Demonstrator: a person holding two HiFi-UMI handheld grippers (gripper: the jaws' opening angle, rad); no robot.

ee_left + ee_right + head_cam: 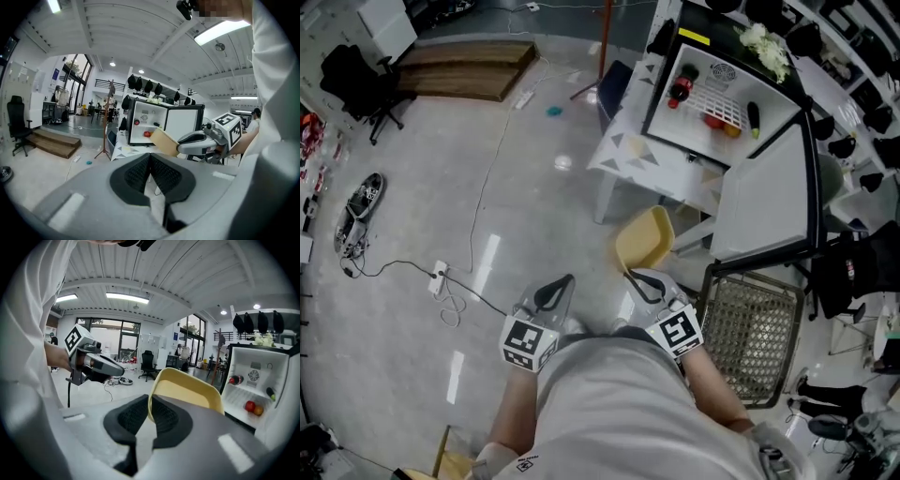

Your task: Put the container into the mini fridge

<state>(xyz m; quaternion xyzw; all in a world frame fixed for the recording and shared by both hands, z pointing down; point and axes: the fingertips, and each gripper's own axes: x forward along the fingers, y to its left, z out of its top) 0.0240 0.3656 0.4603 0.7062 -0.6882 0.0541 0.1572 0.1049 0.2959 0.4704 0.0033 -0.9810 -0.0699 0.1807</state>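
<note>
Container [644, 239], yellow, hangs in the air short of the mini fridge [694, 141], its rim clamped in my right gripper [630, 275]. My left gripper [567, 279] is pressed closed on nothing. I'd carry it level, clearing the open door [764, 202], and aim past the bottle [680, 89] and the fruit [713, 120] for bare shelf.

The container [644, 239] sits at twelve o'clock from my right gripper [636, 278], mini fridge [694, 131] at one, left gripper [564, 281] at nine.
</note>
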